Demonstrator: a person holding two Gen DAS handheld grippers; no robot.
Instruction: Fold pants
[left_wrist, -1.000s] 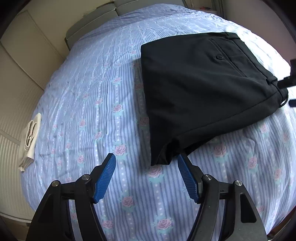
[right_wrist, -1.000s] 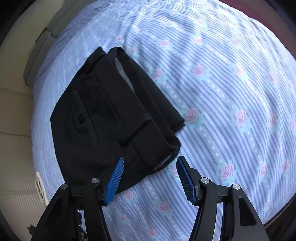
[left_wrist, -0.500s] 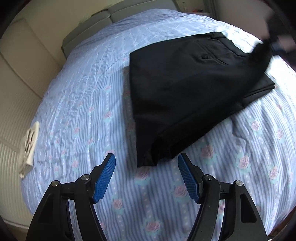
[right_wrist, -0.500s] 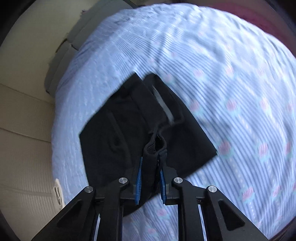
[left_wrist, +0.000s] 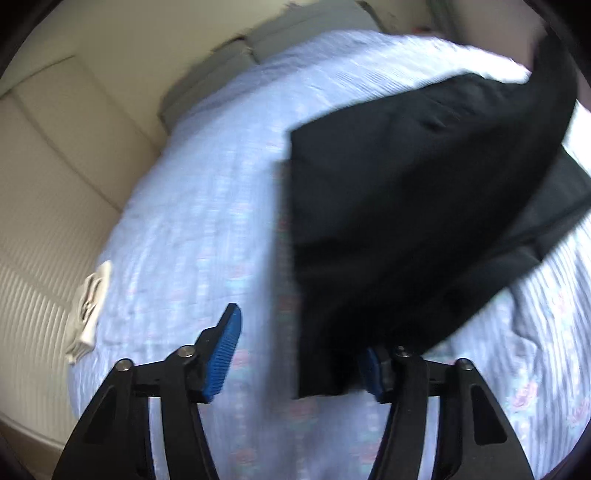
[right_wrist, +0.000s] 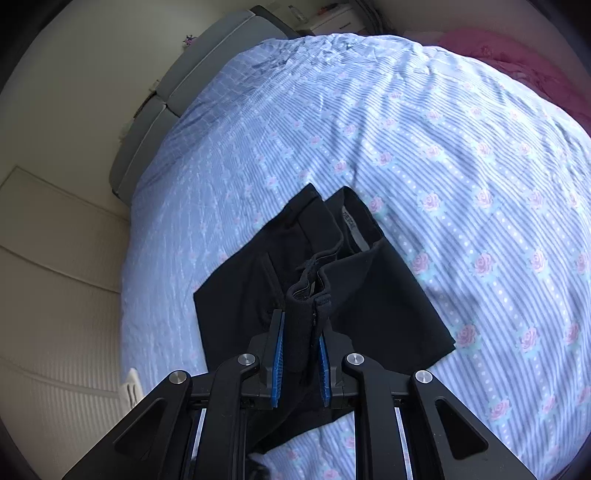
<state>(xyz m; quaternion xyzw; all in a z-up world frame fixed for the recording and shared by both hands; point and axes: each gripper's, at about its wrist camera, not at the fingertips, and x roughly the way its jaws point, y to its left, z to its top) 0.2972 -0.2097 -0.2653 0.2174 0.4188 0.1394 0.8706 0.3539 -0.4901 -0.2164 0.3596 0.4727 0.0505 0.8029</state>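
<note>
Black pants (left_wrist: 406, 206), folded, lie on the bed with one side lifted. In the left wrist view my left gripper (left_wrist: 299, 354) is open; the near corner of the pants hangs between its blue pads and covers the tip of the right pad. This view is blurred. In the right wrist view my right gripper (right_wrist: 300, 332) is shut on the waistband edge of the pants (right_wrist: 362, 295) and holds it raised above the bedsheet (right_wrist: 461, 147).
The bed has a blue striped sheet with pink roses (left_wrist: 192, 229). A grey headboard (right_wrist: 177, 85) is at the far end. A small white cloth (left_wrist: 90, 299) lies at the bed's left edge. A pink cover (right_wrist: 517, 62) is at far right.
My right gripper, open a second ago, closed on the waistband and has lifted it higher. My left gripper has moved forward, so the near pants corner now sits between its open fingers.
</note>
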